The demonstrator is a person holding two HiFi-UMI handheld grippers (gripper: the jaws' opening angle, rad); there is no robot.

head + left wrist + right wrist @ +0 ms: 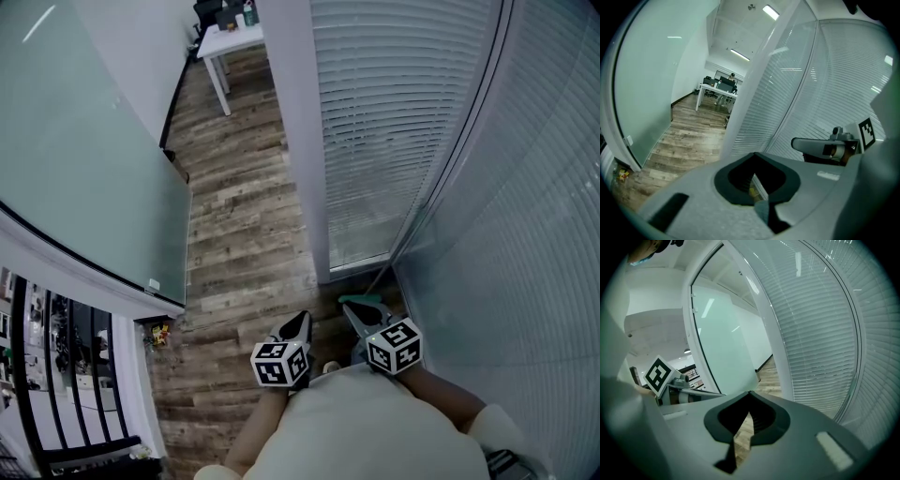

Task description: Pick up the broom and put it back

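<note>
Wood-plank floor (234,216) beside slatted blinds (394,122), left gripper (302,320) and right gripper (348,308) both closed, empty

Wood-plank floor (246,225) runs between glass partitions. White table (228,42) stands at its far end. Small coloured items (159,333) lie beside the left partition.

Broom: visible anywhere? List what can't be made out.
Broom: not identifiable in any view; the small green piece by the right gripper, head view, is too small to name.
Desk items: head view, cut off by the top edge.
Behind the blinds: head view, slats hide it.
Yellowish bit through the left gripper jaw opening: mostly hidden by the jaws.
</note>
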